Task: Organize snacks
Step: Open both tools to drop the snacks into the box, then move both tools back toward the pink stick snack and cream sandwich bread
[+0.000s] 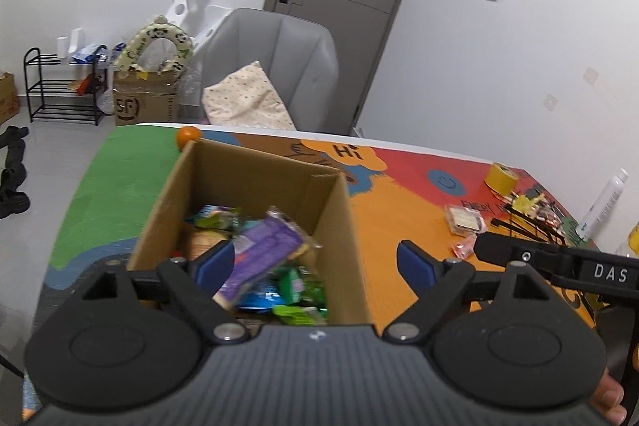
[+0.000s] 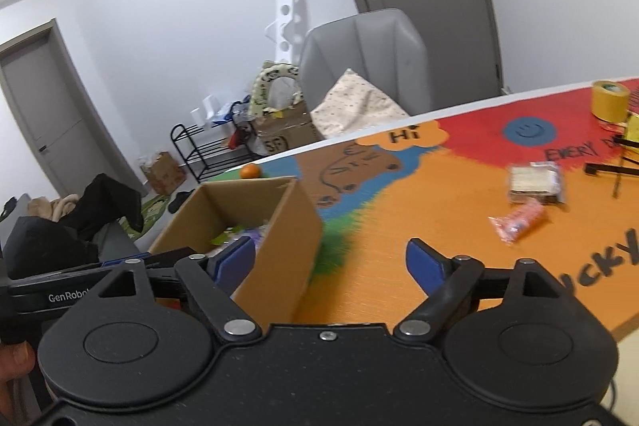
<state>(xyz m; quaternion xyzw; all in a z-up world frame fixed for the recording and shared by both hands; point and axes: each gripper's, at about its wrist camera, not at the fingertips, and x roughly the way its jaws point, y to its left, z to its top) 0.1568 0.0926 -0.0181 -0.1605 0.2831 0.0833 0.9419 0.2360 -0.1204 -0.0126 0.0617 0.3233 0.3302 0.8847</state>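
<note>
An open cardboard box (image 1: 339, 210) stands on the colourful table mat and holds several snack packets, among them a purple one (image 1: 263, 246) and green ones (image 1: 297, 284). My left gripper (image 1: 315, 262) is open and empty, above the box's near right side. The box also shows in the right wrist view (image 2: 279, 226). My right gripper (image 2: 330, 260) is open and empty, just right of the box. A clear-wrapped cracker pack (image 2: 535, 182) and a pink snack packet (image 2: 519, 222) lie on the orange part of the mat, to the right. They also show in the left wrist view: cracker pack (image 1: 465, 219), pink packet (image 1: 463, 248).
A small orange (image 1: 188, 135) sits behind the box. A yellow tape roll (image 2: 609, 101), a black wire rack (image 1: 531, 222) with small items and a white bottle (image 1: 605, 204) are at the table's right. A grey chair (image 1: 275, 66) with a cushion stands behind the table.
</note>
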